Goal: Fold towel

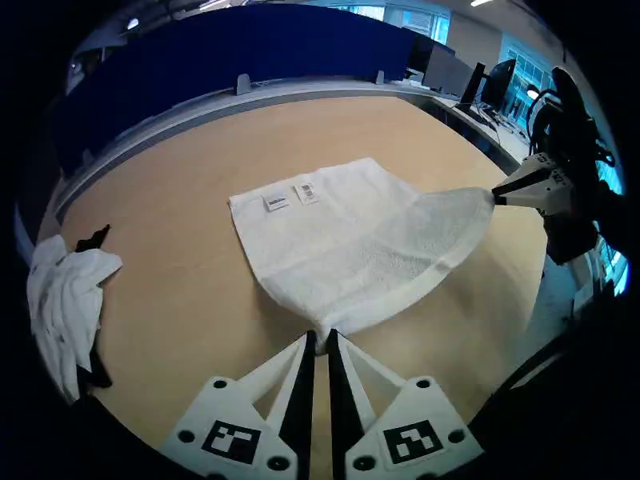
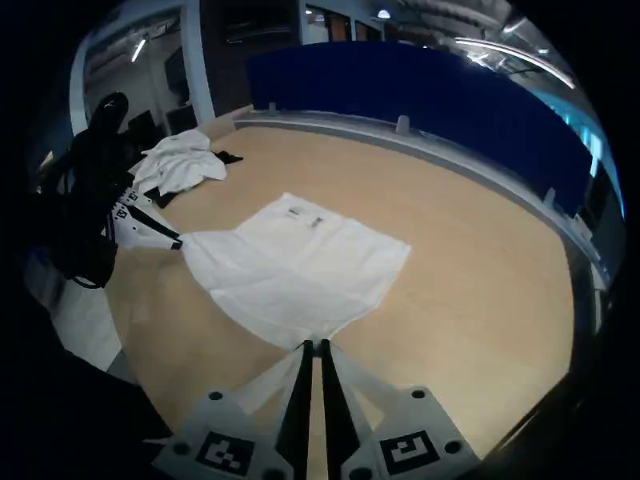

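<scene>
A white towel (image 1: 344, 240) lies on the wooden table (image 1: 176, 264), its two tags (image 1: 292, 195) facing up at the far edge. My left gripper (image 1: 320, 336) is shut on the towel's near corner, which it lifts slightly. At the right of the left gripper view, my right gripper (image 1: 496, 197) pinches the neighbouring corner, and the hem hangs stretched between the two. In the right gripper view the towel (image 2: 304, 260) spreads ahead, my right gripper (image 2: 314, 346) is shut on its near corner, and my left gripper (image 2: 178, 242) holds the left corner.
A heap of white cloths (image 1: 68, 296) sits at the table's left edge, also seen as the heap (image 2: 180, 160) far left. A blue partition (image 1: 240, 48) runs along the table's far side. Monitors (image 1: 448, 68) stand at the back right.
</scene>
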A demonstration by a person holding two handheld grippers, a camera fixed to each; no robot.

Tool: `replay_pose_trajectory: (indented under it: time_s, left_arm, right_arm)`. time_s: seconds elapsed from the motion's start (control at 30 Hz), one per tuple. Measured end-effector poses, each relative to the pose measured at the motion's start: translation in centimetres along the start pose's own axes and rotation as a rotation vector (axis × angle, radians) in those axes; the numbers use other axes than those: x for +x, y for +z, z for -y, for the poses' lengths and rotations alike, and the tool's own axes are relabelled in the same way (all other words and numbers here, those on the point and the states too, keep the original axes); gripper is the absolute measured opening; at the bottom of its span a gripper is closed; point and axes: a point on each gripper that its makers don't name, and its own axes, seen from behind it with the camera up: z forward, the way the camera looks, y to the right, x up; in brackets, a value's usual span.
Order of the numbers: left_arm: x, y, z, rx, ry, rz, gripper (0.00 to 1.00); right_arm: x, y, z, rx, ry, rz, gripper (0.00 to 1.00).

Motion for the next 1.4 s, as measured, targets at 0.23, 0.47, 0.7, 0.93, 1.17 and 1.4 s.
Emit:
replay_pose_trajectory:
  time_s: [0.23, 0.47, 0.7, 0.93, 1.17, 1.4]
  left_arm:
    - [-0.3, -0.7, -0.4, -0.007, -0.026, 0.016, 0.11]
    - [-0.3, -1.3, -0.6, -0.010, -0.060, 0.025, 0.11]
    - [0.8, -1.2, -0.2, -0.004, -0.103, 0.028, 0.11]
    - [3.2, -1.0, 0.6, 0.007, -0.189, 0.031, 0.11]
    - [6.1, -0.1, 2.0, 0.019, -0.267, 0.024, 0.11]
    - [7.9, 1.8, 3.7, 0.035, -0.261, 0.029, 0.11]
  right_arm:
    - [0.1, -0.2, 0.1, 0.002, 0.001, 0.001, 0.07]
    - [0.6, -0.3, 0.0, 0.002, -0.002, 0.000, 0.07]
    - [1.6, 0.2, -0.5, 0.002, -0.010, -0.006, 0.07]
    - [3.5, 1.1, -2.0, -0.006, -0.008, -0.026, 0.07]
    - [5.8, 2.5, -4.2, -0.020, -0.010, -0.049, 0.07]
    - [7.4, 4.6, -6.5, -0.031, 0.000, -0.062, 0.07]
